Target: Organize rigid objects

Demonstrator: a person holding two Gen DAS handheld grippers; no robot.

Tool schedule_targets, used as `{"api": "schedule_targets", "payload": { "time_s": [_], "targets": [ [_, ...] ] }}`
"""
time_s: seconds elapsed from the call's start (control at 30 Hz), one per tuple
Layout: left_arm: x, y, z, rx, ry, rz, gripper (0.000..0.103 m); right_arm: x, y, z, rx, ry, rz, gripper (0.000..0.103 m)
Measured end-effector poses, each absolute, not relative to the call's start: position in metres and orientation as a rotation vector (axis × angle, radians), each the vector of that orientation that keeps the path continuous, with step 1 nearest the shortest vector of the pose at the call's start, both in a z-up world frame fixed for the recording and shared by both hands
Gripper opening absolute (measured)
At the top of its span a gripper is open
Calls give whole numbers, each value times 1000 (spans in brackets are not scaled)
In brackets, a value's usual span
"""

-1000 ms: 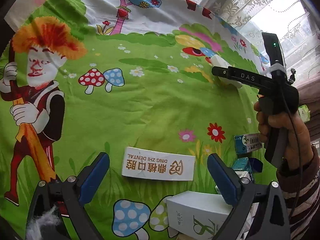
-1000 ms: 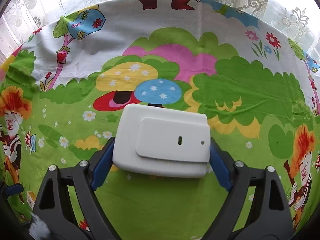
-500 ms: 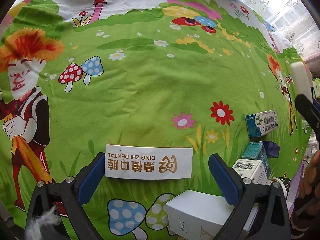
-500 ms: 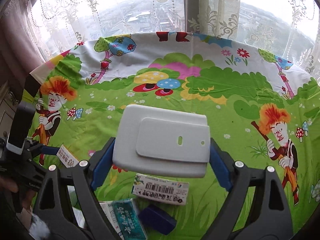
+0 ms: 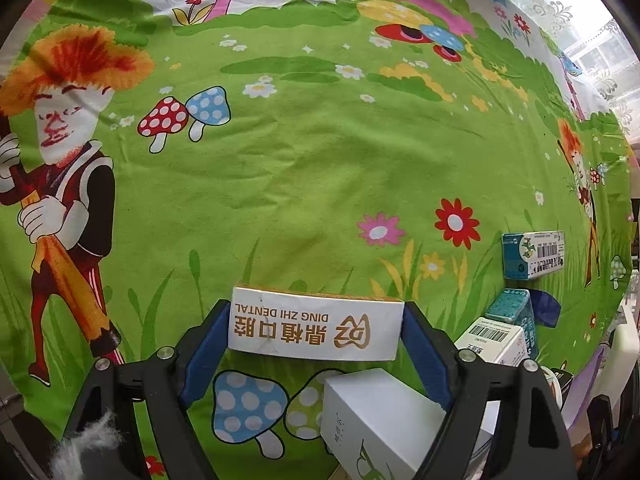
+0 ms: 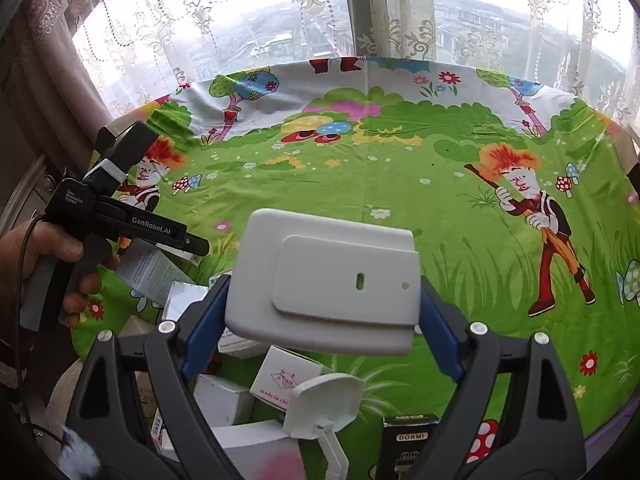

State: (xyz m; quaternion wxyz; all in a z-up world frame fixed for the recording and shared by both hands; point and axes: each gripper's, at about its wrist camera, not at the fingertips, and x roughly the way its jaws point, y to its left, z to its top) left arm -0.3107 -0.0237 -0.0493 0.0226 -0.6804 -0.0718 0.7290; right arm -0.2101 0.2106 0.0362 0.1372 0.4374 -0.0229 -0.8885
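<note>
Spreading across the whole table, a cartoon-print cloth (image 5: 320, 168) – green meadow, mushrooms, red-haired figures – with the clutter of boxes bunched at its near edge. Held aloft over that pile in the right gripper (image 6: 322, 312): a white plastic housing (image 6: 324, 284), wide, both blue pads pressed to its sides. Clamped lengthwise in the left gripper (image 5: 316, 334), jaws just closed in onto it: a white dental box (image 5: 316, 330), sitting at the very tips.

Risk, as a judgement: tip-only hold on a light carton – could pivot or slide out on the lift; smooth housing could slip if tilted further, landing among the boxes below.

Seen only from the right wrist: window and lace curtains (image 6: 400, 20), the hand (image 6: 44, 264) on the left tool, a white paddle-shaped piece (image 6: 326, 404), a dark DORMI box (image 6: 408, 440). Seen only from the left wrist: the barcoded teal box (image 5: 534, 254), apart on the cloth, and the dental box's lettering
</note>
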Motion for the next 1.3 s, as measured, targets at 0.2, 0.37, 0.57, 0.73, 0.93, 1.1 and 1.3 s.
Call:
{"api": "schedule_targets", "payload": {
  "time_s": [0.2, 0.37, 0.57, 0.73, 0.93, 1.1, 1.3],
  "targets": [
    [-294, -20, -24, -2001, -255, 2389, 83, -178, 223, 50, 1234, -75, -2604, 89],
    [-267, -24, 32, -1749, -332, 2541, 83, -152, 238, 58, 1209, -74, -2647, 89],
    [-210, -26, 70, -1508, -394, 2643, 83, -121, 248, 57, 1205, -102, -2638, 89],
    [-151, -26, 82, -1335, -459, 2685, 83, -94, 254, 57, 1204, -100, -2643, 89],
    [-87, -15, 74, -1226, -626, 2587, 83, -59, 265, 55, 1216, -105, -2665, 89],
    [-50, 1, 61, -1205, -703, 2513, 83, -28, 281, 59, 1208, -88, -2715, 89],
    [-20, 48, 46, -1236, -609, 2421, 83, 8, 309, 58, 1226, -95, -2773, 89]
  ]
}}
